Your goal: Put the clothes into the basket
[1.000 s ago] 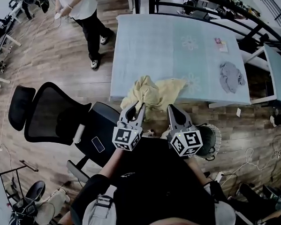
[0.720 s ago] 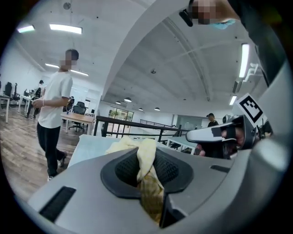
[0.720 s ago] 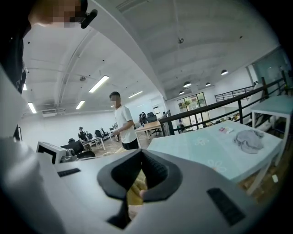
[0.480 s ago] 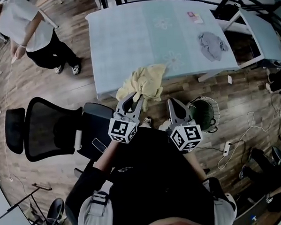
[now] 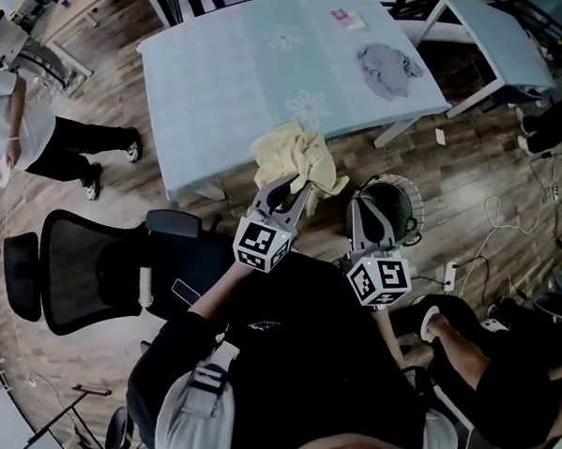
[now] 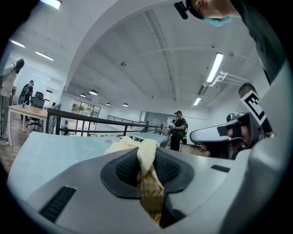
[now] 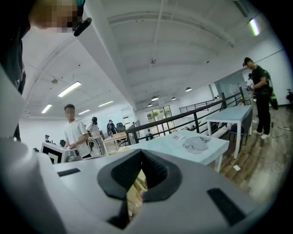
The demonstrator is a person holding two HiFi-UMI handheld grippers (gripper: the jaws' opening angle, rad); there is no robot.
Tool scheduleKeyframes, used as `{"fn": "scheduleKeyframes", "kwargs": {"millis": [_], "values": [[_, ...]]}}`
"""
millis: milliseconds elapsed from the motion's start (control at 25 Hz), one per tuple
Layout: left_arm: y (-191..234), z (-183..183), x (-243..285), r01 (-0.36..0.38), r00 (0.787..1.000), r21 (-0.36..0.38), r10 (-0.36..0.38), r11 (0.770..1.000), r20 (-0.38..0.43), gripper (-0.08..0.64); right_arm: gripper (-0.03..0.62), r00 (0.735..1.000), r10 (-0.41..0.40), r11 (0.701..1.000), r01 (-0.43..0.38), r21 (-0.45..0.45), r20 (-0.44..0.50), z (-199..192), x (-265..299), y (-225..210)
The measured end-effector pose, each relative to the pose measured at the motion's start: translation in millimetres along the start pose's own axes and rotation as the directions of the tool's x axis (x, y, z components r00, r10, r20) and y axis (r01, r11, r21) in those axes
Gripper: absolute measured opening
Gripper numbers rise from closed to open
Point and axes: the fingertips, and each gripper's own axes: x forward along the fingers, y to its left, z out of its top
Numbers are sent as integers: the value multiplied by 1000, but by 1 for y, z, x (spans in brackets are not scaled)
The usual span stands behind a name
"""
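Your left gripper [image 5: 293,184] jaws pinch the yellow cloth [image 5: 293,152] tight, your right gripper [image 5: 363,205] jaws sit together and empty, so next you likely move the cloth over the basket [image 5: 407,192] by the right jaws and let go.

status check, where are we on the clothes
Left gripper shut on the yellow cloth at the table edge. Right gripper shut, near the basket. Grey garment on the table. Basket looks unobstructed.

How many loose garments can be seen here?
2: the yellow garment clamped by the left gripper near the table edge; the gray garment on the table. The basket may hide more.
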Motion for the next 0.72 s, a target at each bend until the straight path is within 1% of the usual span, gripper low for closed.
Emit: {"fn": "scheduleKeyframes", "kwargs": {"millis": [200, 360, 440, 560, 720], "values": [[-74, -10, 35, 80, 997, 7, -80, 997, -20, 74, 9, 997, -75, 997, 75, 34, -3, 0, -48, -65], [-128, -25, 58, 133, 990, 12, -132, 991, -44, 75, 9, 994, -111, 993, 110, 49, 6, 3, -77, -109], [-149, -36, 67, 146, 987, 9, -145, 989, -64, 74, 9, 992, -125, 991, 124, 44, 15, 4, -92, -126], [-174, -49, 82, 158, 984, -21, -160, 987, -82, 74, 9, 988, -155, 987, 154, 38, 28, 4, -122, -154], [-212, -60, 108, 187, 978, -44, -190, 981, -86, 74, 9, 975, -218, 975, 216, 48, 33, 2, -164, -200]]}}
